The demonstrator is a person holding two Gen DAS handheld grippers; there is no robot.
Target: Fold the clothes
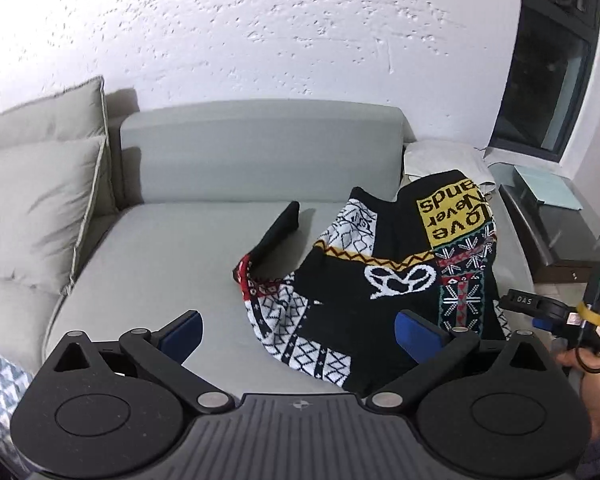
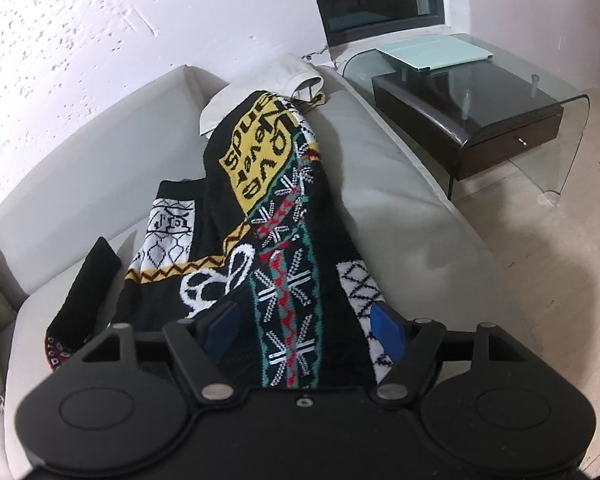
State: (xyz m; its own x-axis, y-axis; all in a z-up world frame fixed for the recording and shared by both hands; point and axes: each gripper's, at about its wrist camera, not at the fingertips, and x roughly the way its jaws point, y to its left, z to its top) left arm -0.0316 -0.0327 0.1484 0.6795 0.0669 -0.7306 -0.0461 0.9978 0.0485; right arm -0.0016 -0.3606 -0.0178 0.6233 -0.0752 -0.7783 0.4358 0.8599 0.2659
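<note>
A patterned knit sweater [image 1: 384, 264] lies heaped at the sofa's [image 1: 160, 248] right end; left claw [image 1: 298, 330] and right claw [image 2: 304, 326] both gape, gripping nothing.

one patterned black sweater [image 1: 384, 276] heaped toward the right end of the sofa [image 1: 204, 264]. one white garment [image 1: 444, 160] behind it at the back right corner. two grey cushions [image 1: 40, 196] stacked at the left end. one glass side table [image 2: 500, 80], one pale green tablet case [image 2: 436, 56] on it.
</note>
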